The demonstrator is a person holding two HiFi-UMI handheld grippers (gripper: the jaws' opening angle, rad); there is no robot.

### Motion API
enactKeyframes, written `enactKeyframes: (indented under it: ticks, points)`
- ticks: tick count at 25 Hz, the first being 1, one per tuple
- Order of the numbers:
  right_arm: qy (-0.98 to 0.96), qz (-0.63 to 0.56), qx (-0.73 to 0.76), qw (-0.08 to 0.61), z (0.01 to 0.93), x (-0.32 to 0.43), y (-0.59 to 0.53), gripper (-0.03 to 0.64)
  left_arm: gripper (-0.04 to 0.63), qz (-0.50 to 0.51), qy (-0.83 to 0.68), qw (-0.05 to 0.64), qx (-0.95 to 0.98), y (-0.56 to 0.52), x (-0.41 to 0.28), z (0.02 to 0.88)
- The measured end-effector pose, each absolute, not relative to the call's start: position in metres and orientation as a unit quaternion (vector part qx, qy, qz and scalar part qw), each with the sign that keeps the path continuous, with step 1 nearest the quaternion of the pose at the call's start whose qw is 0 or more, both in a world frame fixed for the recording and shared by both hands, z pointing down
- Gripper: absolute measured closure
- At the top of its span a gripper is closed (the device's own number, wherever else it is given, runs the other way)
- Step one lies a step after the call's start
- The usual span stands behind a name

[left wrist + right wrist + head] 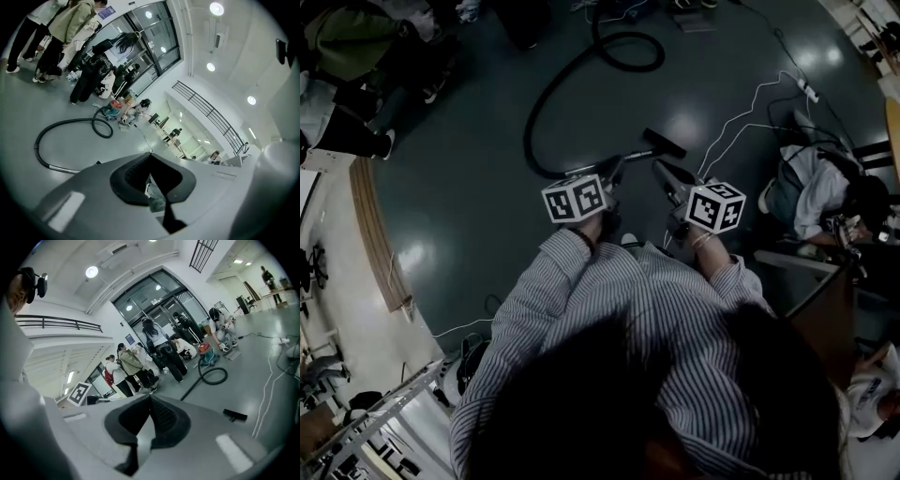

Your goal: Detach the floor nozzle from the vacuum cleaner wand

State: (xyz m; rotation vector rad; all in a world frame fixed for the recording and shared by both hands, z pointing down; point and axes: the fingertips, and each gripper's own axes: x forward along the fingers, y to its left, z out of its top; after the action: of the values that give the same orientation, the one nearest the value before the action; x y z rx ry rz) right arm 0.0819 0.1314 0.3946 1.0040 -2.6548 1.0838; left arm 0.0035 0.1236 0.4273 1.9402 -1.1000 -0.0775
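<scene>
The black floor nozzle (664,142) lies on the dark floor at the end of the thin metal wand (636,156), which runs left into the black hose (546,86). In the right gripper view the nozzle (234,415) lies to the right, beyond the jaws. The hose (70,124) and wand (61,168) show at the left of the left gripper view. My left gripper (615,169) and right gripper (664,172) hang side by side above the floor, short of the wand. Both the left gripper (150,154) and the right gripper (150,398) are shut with nothing between the jaws.
White cables (741,122) and a power strip (809,91) trail across the floor at the right. A person (814,187) sits on the floor at the right, near a desk. Several people (154,352) stand by the glass doors. A wooden strip (375,234) borders the floor at the left.
</scene>
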Motion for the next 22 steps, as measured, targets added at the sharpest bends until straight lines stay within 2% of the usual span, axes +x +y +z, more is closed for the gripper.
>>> enactKeyframes:
  ticks: [8, 22]
  points:
    - [-0.852, 0.376, 0.362, 0.052, 0.407, 0.137, 0.117, 0.615, 0.594, 0.007, -0.442, 0.439, 0.782, 0.114, 0.049, 0.438]
    - [-0.807, 0.432, 0.402, 0.020, 0.444, 0.174, 0.077, 0.615, 0.594, 0.028, -0.450, 0.466, 0.761, 0.081, 0.053, 0.478]
